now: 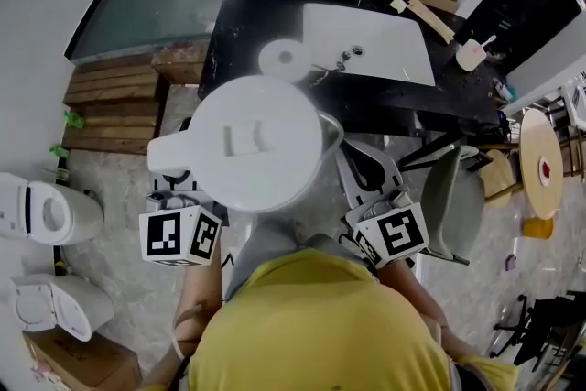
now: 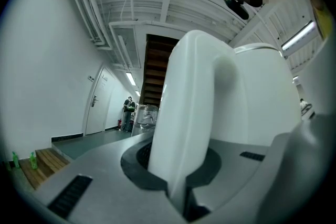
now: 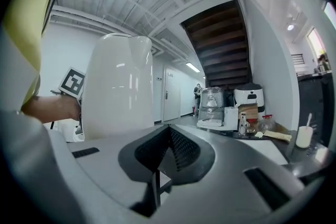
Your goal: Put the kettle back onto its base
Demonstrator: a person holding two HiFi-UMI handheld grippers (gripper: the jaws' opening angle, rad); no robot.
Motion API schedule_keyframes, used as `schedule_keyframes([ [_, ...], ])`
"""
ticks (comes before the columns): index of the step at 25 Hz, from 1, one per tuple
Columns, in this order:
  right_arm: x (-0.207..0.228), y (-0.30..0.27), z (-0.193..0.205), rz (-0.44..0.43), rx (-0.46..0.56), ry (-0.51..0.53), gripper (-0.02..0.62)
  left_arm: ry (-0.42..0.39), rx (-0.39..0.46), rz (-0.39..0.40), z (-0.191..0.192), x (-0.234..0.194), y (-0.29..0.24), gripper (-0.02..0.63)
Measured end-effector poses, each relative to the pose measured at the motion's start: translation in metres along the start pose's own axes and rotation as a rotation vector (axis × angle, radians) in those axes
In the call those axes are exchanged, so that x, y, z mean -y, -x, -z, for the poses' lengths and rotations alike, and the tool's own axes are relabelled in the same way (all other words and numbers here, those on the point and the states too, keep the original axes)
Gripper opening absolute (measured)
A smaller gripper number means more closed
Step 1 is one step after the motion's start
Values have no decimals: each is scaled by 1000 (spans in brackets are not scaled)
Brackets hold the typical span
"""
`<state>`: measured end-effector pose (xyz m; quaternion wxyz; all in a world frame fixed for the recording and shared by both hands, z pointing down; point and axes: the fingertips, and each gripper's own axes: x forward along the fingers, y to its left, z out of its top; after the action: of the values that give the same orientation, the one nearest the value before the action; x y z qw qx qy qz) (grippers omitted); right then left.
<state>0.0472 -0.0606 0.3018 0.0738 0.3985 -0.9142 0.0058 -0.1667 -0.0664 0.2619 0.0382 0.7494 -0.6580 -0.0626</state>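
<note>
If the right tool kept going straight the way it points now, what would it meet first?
Probably nothing close: the right tool points just past the kettle, which sits left of its line. Beyond, the black counter by the sink looks next, though depth is unclear.

- Head view looks steeply down from above the kettle (image 1: 256, 142); its lid is close under the lens, with the black counter (image 1: 240, 37) beyond it.
- Left gripper view sits hard against the kettle's handle (image 2: 191, 113), facing level.
- Right gripper view faces level, with the kettle near on its left.
- All three views share the kettle.
</note>
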Motion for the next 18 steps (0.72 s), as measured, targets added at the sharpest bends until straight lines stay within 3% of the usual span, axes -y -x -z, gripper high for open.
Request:
schedule_keyframes([
  [18, 65, -113, -9, 79, 29, -41, 17, -9, -7, 83, 7, -47, -144, 25],
])
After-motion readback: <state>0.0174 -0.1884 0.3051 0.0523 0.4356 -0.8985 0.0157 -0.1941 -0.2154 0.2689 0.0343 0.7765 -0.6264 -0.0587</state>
